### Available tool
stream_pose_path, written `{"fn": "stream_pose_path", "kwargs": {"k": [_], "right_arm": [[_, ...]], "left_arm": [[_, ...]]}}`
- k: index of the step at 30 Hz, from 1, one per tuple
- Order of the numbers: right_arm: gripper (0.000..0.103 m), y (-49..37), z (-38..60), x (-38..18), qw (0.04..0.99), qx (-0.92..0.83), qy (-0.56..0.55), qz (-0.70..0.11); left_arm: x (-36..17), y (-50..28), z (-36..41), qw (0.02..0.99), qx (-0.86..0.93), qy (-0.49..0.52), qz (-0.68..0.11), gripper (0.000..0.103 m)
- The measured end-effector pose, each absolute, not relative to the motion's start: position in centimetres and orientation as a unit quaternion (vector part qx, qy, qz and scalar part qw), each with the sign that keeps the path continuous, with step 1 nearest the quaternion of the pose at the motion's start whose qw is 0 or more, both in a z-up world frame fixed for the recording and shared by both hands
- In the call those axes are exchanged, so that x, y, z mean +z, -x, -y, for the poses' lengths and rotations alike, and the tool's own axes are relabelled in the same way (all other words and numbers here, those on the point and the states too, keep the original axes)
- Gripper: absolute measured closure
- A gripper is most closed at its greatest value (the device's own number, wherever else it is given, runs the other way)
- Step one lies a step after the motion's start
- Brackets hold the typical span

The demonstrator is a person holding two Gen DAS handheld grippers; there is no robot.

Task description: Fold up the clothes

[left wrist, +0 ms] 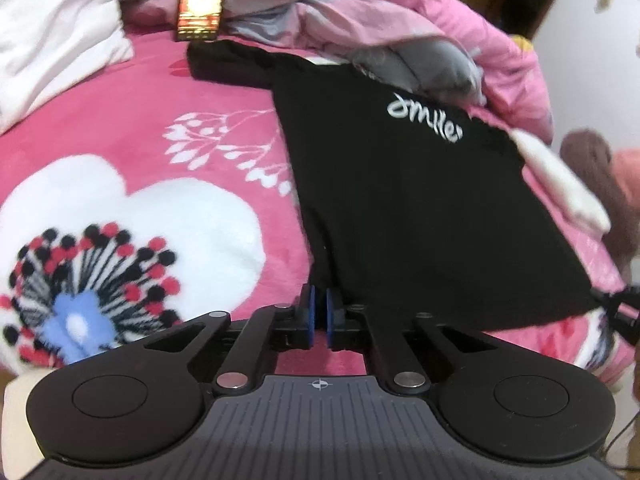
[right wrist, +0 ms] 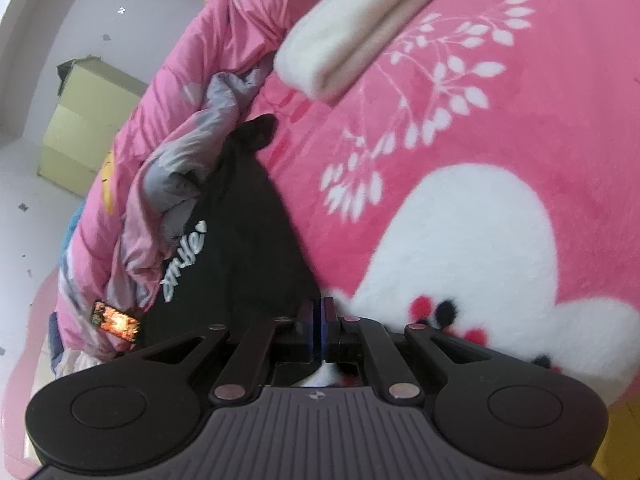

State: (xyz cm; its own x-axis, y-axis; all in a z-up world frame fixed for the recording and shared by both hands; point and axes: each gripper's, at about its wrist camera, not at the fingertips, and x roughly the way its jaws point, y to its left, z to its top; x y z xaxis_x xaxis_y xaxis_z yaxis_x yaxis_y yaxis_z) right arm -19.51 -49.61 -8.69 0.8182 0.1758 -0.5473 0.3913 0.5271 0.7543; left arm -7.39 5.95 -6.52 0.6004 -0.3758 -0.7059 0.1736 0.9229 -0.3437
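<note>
A black T-shirt [left wrist: 400,200] with white script lettering lies spread on a pink flowered blanket [left wrist: 180,92], its collar end far from me. My left gripper [left wrist: 320,312] is shut on the near left hem corner, its blue pads [left wrist: 307,312] almost together. At the right edge of the left wrist view, my right gripper [left wrist: 608,302] holds the other hem corner. In the right wrist view the T-shirt [right wrist: 248,232] runs away to the upper left, and the right gripper [right wrist: 320,316] is shut on its near corner. The shirt's right side is partly hidden under a quilt.
A bunched pink and grey quilt [left wrist: 400,28] [right wrist: 160,148] lies over the shirt's far side. A lit phone [left wrist: 200,0] [right wrist: 117,322] rests by the sleeve. There is also a folded white cloth [right wrist: 360,28] [left wrist: 560,176], a white pillow [left wrist: 52,40] and a cardboard box [right wrist: 84,120] on the floor.
</note>
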Motion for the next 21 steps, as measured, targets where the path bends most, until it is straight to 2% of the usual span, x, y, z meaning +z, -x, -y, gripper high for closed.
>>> {"fn": "stream_pose_path", "kwargs": {"k": [5,11,21], "right_arm": [[0.100,21.6,49.4,-6.7,0.827,-0.055,-0.493,-0.264],[0.101,24.1,48.4,-4.2,0.835,-0.049,-0.495,-0.235],[0.101,28.7,46.8,-4.2,0.831,-0.055,-0.503,-0.231]], "left_arm": [[-4.4,8.7,-8.7,0.890,-0.145,0.160,-0.401,0.101],[-2.1,10.9,-9.9,0.903,-0.159,0.155,-0.368,0.101],[-2.7,13.5,-11.5,0.897,-0.166,0.157,-0.378,0.101]]}}
